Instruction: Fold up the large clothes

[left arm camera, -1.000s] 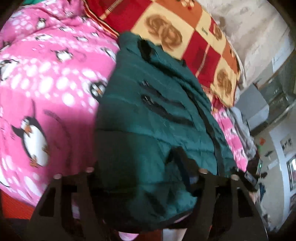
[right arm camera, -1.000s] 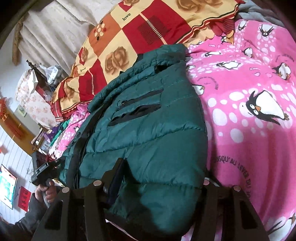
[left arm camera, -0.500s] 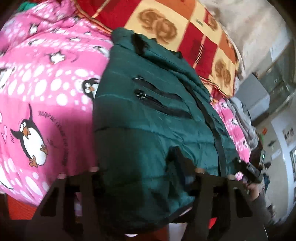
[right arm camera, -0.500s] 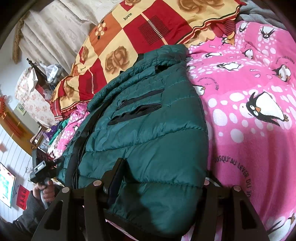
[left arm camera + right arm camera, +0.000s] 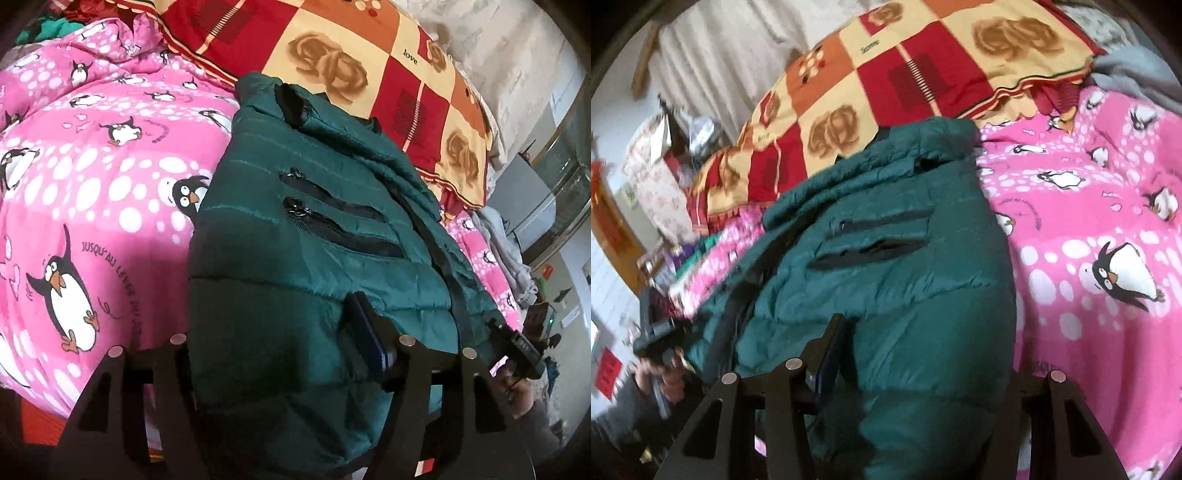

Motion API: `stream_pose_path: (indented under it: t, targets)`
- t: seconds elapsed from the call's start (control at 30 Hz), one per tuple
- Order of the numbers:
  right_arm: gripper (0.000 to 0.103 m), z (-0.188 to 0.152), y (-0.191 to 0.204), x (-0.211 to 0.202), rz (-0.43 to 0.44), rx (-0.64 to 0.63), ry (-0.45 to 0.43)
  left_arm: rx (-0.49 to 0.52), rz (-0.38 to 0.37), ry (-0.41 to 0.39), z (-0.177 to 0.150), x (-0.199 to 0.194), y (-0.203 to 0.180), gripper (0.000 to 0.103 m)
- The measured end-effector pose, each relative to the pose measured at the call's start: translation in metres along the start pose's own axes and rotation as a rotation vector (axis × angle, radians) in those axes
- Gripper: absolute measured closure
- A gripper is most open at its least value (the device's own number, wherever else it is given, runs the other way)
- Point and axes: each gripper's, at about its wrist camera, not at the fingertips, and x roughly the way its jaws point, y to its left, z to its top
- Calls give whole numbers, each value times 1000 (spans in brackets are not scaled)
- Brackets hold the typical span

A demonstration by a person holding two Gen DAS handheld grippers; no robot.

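Note:
A dark green puffer jacket with black zip pockets lies on the bed, collar toward the pillows; it also shows in the right wrist view. My left gripper has its jaws wide around the jacket's near hem, with the fabric bulging between the fingers. My right gripper stands the same way at the hem, one finger pressed on the fabric. In each view the other gripper shows in a hand at the jacket's far side.
A pink penguin blanket covers the bed beside the jacket. A red and yellow checked quilt lies behind the collar. Clothes and furniture crowd the room's edge.
Both cameras have shifted and tilted a little; the jacket's hem stays between the fingers. The hand with the other gripper has moved slightly at the jacket's side.

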Motion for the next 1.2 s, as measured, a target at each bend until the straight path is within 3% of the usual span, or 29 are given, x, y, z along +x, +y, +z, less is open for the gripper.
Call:
stream_pose_path:
  t: [0.1,0.2,0.27,0.33,0.43,0.63,0.9,1.2]
  targets:
    - [53,2,-5,2,1,37,-10,-6,-1,-15,-1,0,2,40]
    - [65,3,5,0,-53,-35,-9,26,24,0,-1,1,-2,41]
    - [79,3,12,-3,-75,-71,-12,54,65,-5,-2,0,-5,54]
    - [85,2,17,-7,-95,-107,-14,80,81,-15,-3,-3,-8,70]
    - [88,-2,24,-9,-105,-149,3,108,94,-30,-5,-8,-12,82]
    - [90,-7,33,-24,-99,-172,4,96,111,-9,-12,-25,-16,87]
    - [90,-28,42,-54,-96,-144,15,167,162,45,-36,-51,-26,87]
    - [90,-46,55,-73,-94,-136,25,190,232,4,-62,-72,-30,87]
